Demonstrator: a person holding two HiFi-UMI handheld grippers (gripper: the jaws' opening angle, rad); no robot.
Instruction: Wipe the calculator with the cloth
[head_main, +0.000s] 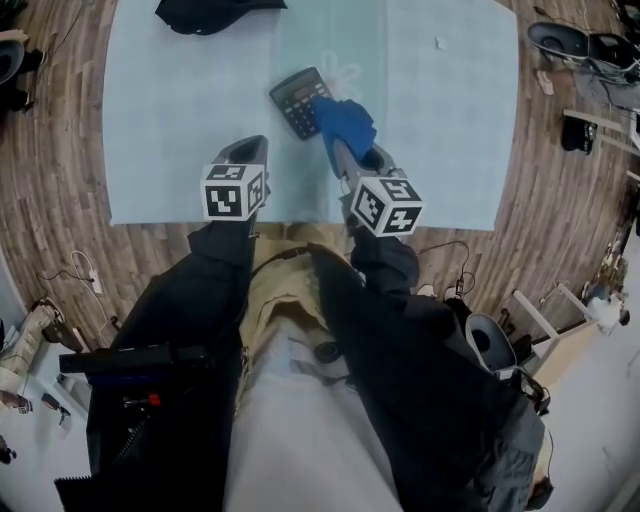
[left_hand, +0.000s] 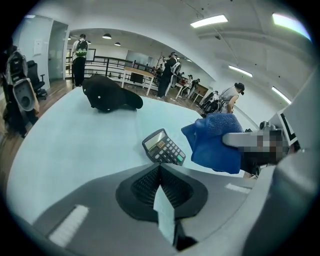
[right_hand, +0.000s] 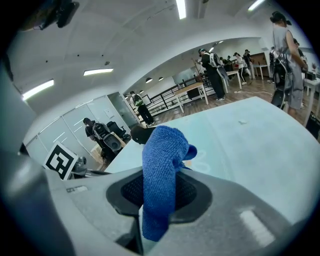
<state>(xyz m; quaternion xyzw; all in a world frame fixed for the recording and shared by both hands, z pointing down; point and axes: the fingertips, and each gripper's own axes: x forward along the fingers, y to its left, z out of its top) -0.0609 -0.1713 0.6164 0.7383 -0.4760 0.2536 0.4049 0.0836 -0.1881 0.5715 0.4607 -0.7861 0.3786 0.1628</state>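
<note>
A dark calculator (head_main: 298, 100) lies face up on the pale blue mat (head_main: 170, 120), angled, with its display toward the far side. My right gripper (head_main: 342, 150) is shut on a blue cloth (head_main: 345, 120), whose bunched end hangs at the calculator's near right corner; I cannot tell whether they touch. In the right gripper view the cloth (right_hand: 162, 170) stands up between the jaws and hides the calculator. My left gripper (head_main: 246, 152) hovers left of and nearer than the calculator (left_hand: 164, 147), jaws together and empty.
A black cap (head_main: 215, 12) lies at the mat's far edge, seen also in the left gripper view (left_hand: 110, 97). The mat's near edge runs just under the grippers, with wood floor beyond. Several people stand among desks far behind.
</note>
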